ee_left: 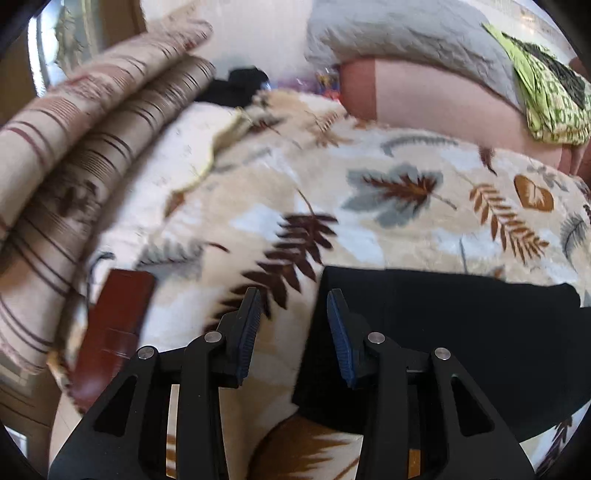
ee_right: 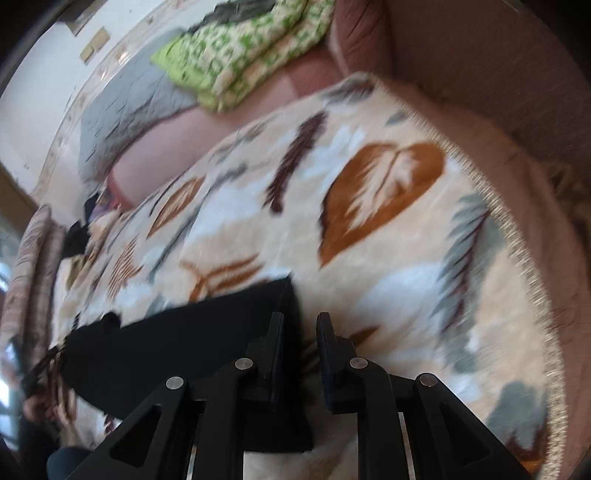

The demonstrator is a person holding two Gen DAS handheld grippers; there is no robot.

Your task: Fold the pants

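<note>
Now your left hand-held gripper [ee_left: 294, 301] hangs with its jaws parted and nothing between them, its blue pads [ee_left: 340, 332] clear of the cloth. Just past its right finger lies the black pants [ee_left: 443, 332], folded into a flat dark block on the leaf-patterned blanket [ee_left: 388, 221]. Your right hand-held gripper [ee_right: 301, 325] has its jaws only a narrow gap apart and empty; its left finger sits over the pants' [ee_right: 184, 339] near corner, though the blur hides whether it touches. The pants stretch away to the left from there. Beyond the blanket, a striped cushion [ee_left: 92, 122] stands at the left, and a reddish-brown flat object [ee_left: 114, 332] lies near the left gripper. Farther back, a grey quilt [ee_left: 399, 33] and a green patterned cloth [ee_right: 240, 48] rest on a pink sofa [ee_right: 480, 66].
</note>
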